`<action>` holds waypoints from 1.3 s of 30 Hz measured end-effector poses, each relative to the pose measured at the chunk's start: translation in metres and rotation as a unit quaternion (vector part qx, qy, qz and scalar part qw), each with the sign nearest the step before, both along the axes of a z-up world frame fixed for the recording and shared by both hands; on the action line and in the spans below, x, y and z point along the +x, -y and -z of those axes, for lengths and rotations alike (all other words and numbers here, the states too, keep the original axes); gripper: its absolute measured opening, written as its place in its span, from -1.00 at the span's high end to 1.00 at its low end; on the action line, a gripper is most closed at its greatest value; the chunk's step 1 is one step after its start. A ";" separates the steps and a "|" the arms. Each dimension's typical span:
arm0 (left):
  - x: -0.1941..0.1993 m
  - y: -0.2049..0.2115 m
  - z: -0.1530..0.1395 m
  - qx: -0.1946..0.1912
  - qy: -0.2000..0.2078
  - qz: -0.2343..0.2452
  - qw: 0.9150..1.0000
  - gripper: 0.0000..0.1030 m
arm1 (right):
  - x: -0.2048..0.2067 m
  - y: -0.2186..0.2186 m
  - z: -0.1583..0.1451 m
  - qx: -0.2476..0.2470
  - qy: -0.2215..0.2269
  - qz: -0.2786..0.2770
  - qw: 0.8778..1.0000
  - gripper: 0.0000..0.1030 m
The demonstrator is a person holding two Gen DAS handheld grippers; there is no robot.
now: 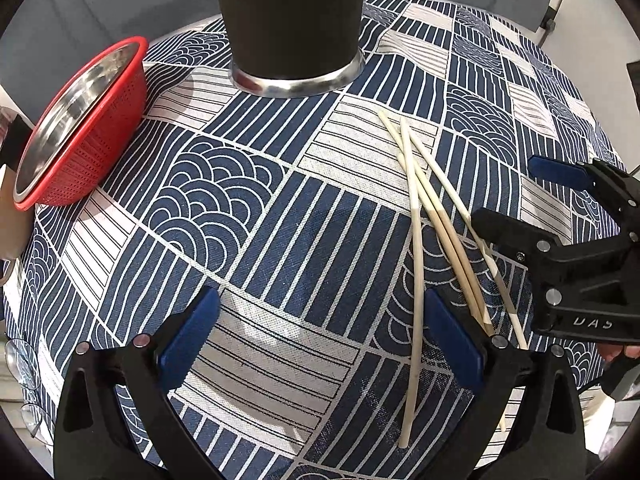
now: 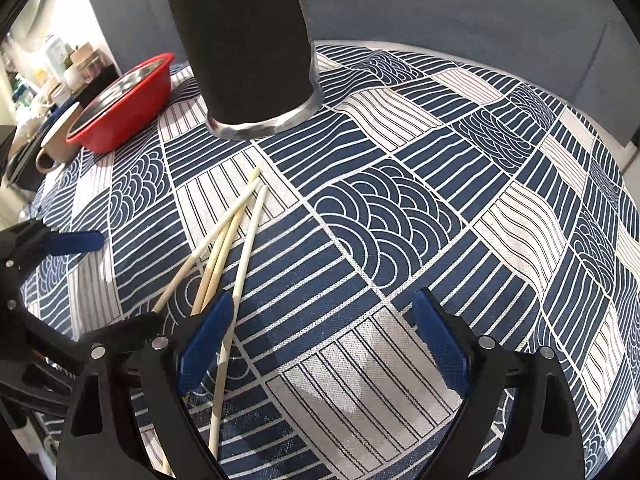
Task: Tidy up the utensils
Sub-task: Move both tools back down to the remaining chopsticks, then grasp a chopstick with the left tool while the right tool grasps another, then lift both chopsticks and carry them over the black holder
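Note:
Several pale wooden chopsticks (image 1: 424, 208) lie loose and crossed on the patterned tablecloth; they also show in the right wrist view (image 2: 232, 236). A tall black holder with a metal base (image 1: 292, 20) stands upright beyond them, also in the right wrist view (image 2: 248, 48). My left gripper (image 1: 320, 332) is open and empty, hovering just left of the chopsticks. My right gripper (image 2: 320, 340) is open and empty, just right of the chopsticks, its left finger over one stick. The right gripper also shows in the left wrist view (image 1: 528, 196).
A red colander with a steel bowl inside (image 1: 80, 128) sits at the left, also in the right wrist view (image 2: 120, 100). A beige mug (image 2: 56, 140) stands beside it. The blue-and-white tablecloth (image 1: 248, 208) covers a round table.

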State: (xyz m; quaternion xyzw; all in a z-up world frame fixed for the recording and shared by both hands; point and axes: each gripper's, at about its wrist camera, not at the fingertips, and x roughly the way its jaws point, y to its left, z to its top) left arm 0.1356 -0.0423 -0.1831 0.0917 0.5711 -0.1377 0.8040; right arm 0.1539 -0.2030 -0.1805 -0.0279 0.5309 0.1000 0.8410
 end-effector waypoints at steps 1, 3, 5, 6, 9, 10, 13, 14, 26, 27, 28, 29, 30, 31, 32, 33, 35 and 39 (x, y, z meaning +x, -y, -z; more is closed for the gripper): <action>-0.001 -0.001 0.000 -0.001 0.003 0.000 1.000 -0.91 | 0.001 0.000 0.000 0.000 -0.003 0.003 1.000 -0.67; -0.004 -0.002 -0.001 -0.002 0.007 0.003 1.000 -0.86 | 0.000 -0.001 0.000 -0.003 -0.003 -0.002 1.000 -0.67; -0.005 -0.006 -0.003 -0.004 0.011 0.004 1.000 -0.77 | 0.001 -0.004 0.000 -0.003 -0.006 -0.008 1.000 -0.66; -0.006 -0.008 -0.004 -0.005 0.013 0.004 1.000 -0.69 | 0.001 -0.007 0.000 -0.008 -0.009 -0.013 1.000 -0.67; -0.006 -0.016 -0.008 -0.006 0.017 -0.001 1.000 -0.42 | -0.002 -0.019 0.000 -0.036 -0.005 -0.046 0.998 -0.58; -0.006 -0.019 -0.009 -0.007 0.018 -0.004 1.000 -0.35 | -0.002 -0.020 -0.001 -0.028 -0.008 -0.049 0.998 -0.52; -0.004 -0.029 -0.012 -0.011 0.020 -0.015 1.000 0.01 | -0.001 -0.018 -0.005 -0.028 -0.003 -0.053 0.998 -0.09; -0.003 -0.031 -0.013 -0.011 0.020 -0.017 1.000 0.16 | -0.001 -0.017 -0.006 -0.028 -0.004 -0.053 0.998 0.09; -0.006 -0.065 -0.015 -0.036 -0.003 -0.038 0.999 0.82 | 0.012 0.024 -0.010 -0.043 -0.027 -0.003 0.999 0.92; -0.008 -0.067 -0.015 -0.036 -0.006 -0.038 0.999 0.83 | 0.012 0.029 -0.010 -0.047 -0.029 0.004 0.998 0.92; -0.009 -0.068 -0.016 -0.037 -0.007 -0.039 0.999 0.83 | 0.012 0.033 -0.010 -0.047 -0.031 0.009 0.998 0.92; -0.010 -0.070 -0.016 -0.039 -0.009 -0.040 0.998 0.84 | 0.012 0.039 -0.010 -0.048 -0.033 0.018 0.998 0.92; -0.010 -0.074 -0.016 -0.045 -0.014 -0.047 0.998 0.86 | 0.012 0.044 -0.010 -0.049 -0.036 0.026 0.998 0.92; -0.010 -0.075 -0.016 -0.047 -0.019 -0.050 0.997 0.87 | 0.012 0.050 -0.010 -0.049 -0.041 0.035 0.997 0.92; -0.010 -0.077 -0.016 -0.047 -0.023 -0.054 0.997 0.90 | 0.012 0.054 -0.010 -0.046 -0.045 0.043 0.997 0.92; -0.012 -0.078 -0.017 -0.042 -0.023 -0.055 0.997 0.91 | 0.012 0.060 -0.011 -0.038 -0.051 0.053 0.997 0.92; -0.015 -0.080 -0.017 -0.044 -0.022 -0.053 0.997 0.91 | 0.011 0.071 -0.012 -0.010 -0.055 0.068 0.996 0.92; -0.018 -0.091 -0.020 -0.069 -0.027 -0.072 0.995 0.91 | 0.010 0.085 -0.018 0.017 -0.050 0.091 0.994 0.92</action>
